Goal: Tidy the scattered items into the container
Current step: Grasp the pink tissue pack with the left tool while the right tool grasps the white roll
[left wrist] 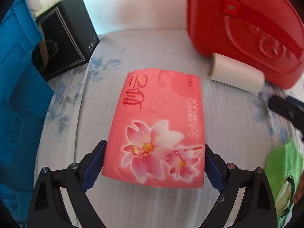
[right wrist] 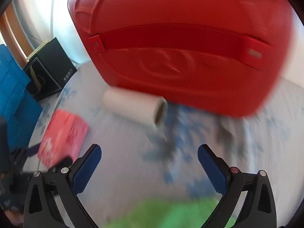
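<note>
Left gripper (left wrist: pixel 154 163) astride tissue pack (left wrist: pixel 157 125)

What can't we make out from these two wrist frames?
- Blue crate: left wrist view, interior cut off by the frame edge.
- Pink tissue pack: whether the left gripper fingers press it; its sides hide the contact.
- Green item: right wrist view, motion-blurred, cut by the bottom edge.
- White roll: blurred.

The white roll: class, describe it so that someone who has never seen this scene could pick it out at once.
Find the big red plastic case at the back of the floral bedcover. The white roll lies on its side right against the case's lower edge, beyond the pink tissue pack. It is the only plain white cylinder there, with a brown cardboard core showing at its end.
</note>
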